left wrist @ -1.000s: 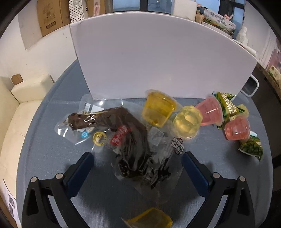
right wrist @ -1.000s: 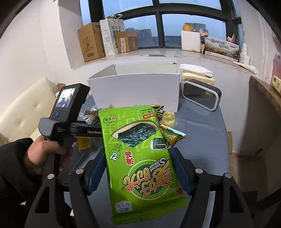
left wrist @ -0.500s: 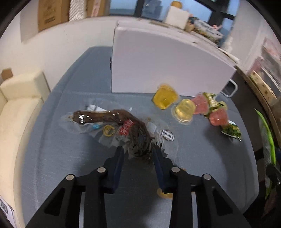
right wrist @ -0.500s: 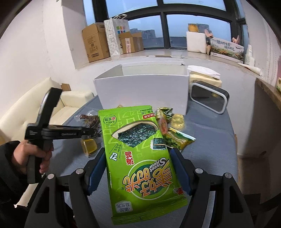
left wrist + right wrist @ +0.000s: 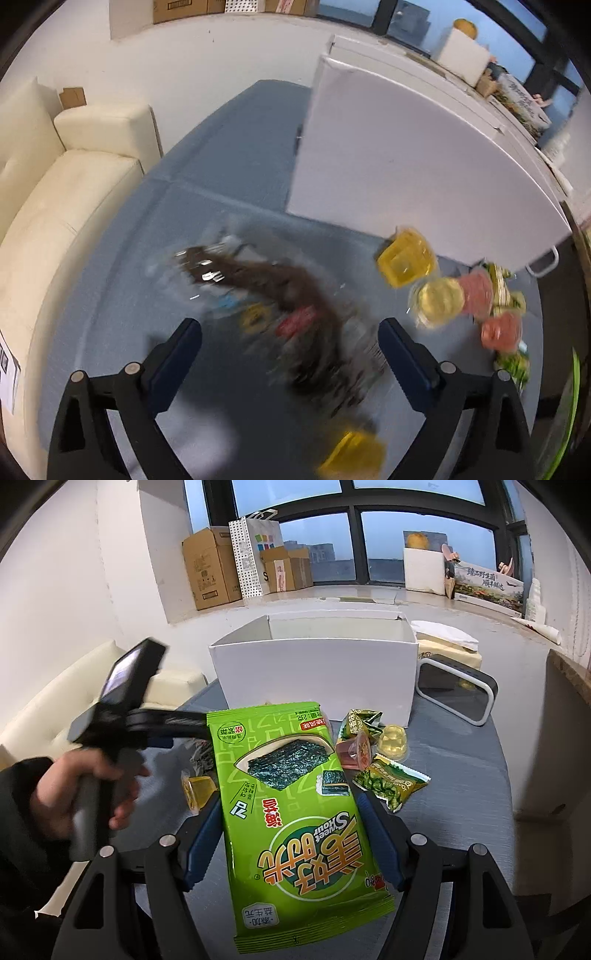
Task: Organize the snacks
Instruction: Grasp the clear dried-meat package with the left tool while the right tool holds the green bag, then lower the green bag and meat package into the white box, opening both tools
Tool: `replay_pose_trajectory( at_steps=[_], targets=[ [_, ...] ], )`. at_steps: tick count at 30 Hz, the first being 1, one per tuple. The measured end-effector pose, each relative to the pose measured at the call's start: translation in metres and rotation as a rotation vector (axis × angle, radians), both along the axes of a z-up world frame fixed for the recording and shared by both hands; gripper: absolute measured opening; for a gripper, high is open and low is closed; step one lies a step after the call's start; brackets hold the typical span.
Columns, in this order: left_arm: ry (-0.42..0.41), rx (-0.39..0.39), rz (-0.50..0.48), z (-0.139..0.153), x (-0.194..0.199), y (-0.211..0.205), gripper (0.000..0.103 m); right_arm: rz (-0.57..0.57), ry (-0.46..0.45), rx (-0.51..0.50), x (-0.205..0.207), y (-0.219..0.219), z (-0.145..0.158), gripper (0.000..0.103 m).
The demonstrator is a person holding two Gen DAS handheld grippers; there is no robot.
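Now left tool (image 5: 290, 334) spread wide again over dark jerky pouch (image 5: 280, 295) on counter (image 5: 229, 206), narrower half a second ago, grip not yet made; right tool (image 5: 288, 834) clamped on green seaweed bag (image 5: 291, 797), short of white box (image 5: 317, 672)

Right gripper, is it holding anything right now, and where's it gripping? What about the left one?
The right gripper holds the green seaweed packet, fingers on its two long side edges around mid-length. The left gripper is open above the clear bag of dark snack, holding nothing.
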State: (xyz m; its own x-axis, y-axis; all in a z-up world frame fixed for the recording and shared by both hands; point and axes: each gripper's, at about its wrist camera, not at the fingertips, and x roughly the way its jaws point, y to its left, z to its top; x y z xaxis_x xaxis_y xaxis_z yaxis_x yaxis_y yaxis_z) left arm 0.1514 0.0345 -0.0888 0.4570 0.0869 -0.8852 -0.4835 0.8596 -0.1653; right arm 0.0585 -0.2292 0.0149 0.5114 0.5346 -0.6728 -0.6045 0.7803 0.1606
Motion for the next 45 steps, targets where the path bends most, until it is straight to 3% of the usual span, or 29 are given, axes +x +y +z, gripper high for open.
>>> replay_pose_trajectory(
  at_steps=[2,5,7,11,15,22,23,24,30,33,38,45],
  targets=[
    [0.072,0.026,0.083,-0.009,0.015,-0.003,0.099,0.000,0.001,0.012,0.001,-0.002,0.000,0.076],
    [0.078,0.073,0.117,-0.016,0.029,-0.012,0.100,-0.005,-0.004,0.025,0.004,-0.006,0.000,0.076],
    [0.093,0.125,0.118,-0.020,0.038,-0.019,0.103,-0.009,-0.001,0.034,0.005,-0.010,-0.001,0.076],
    [0.096,0.121,0.061,-0.021,0.035,-0.021,0.103,-0.030,-0.003,0.039,0.009,-0.021,-0.001,0.076],
    [0.055,0.138,0.006,-0.016,0.016,-0.011,0.088,-0.053,0.009,0.054,0.015,-0.027,-0.003,0.076],
    [-0.011,0.128,-0.131,-0.010,-0.021,-0.005,0.072,-0.042,0.004,0.054,0.013,-0.023,-0.002,0.076],
    [-0.037,0.101,-0.143,-0.008,-0.030,-0.001,0.062,-0.043,0.002,0.053,0.013,-0.022,-0.002,0.076],
    [-0.050,0.100,-0.153,-0.007,-0.037,0.003,0.058,-0.041,0.002,0.054,0.012,-0.021,-0.002,0.076],
    [-0.137,0.120,-0.222,0.008,-0.072,0.009,0.056,-0.021,-0.006,0.041,0.011,-0.006,0.001,0.077],
    [-0.186,0.112,-0.243,0.022,-0.091,0.010,0.056,-0.013,-0.010,0.038,0.011,0.002,0.004,0.077],
    [-0.305,0.137,-0.295,0.075,-0.120,0.007,0.056,0.006,-0.028,0.031,0.009,0.014,0.010,0.077],
    [-0.436,0.179,-0.381,0.140,-0.084,0.009,0.056,-0.009,-0.059,0.077,0.037,0.025,0.038,0.077]
  ],
)
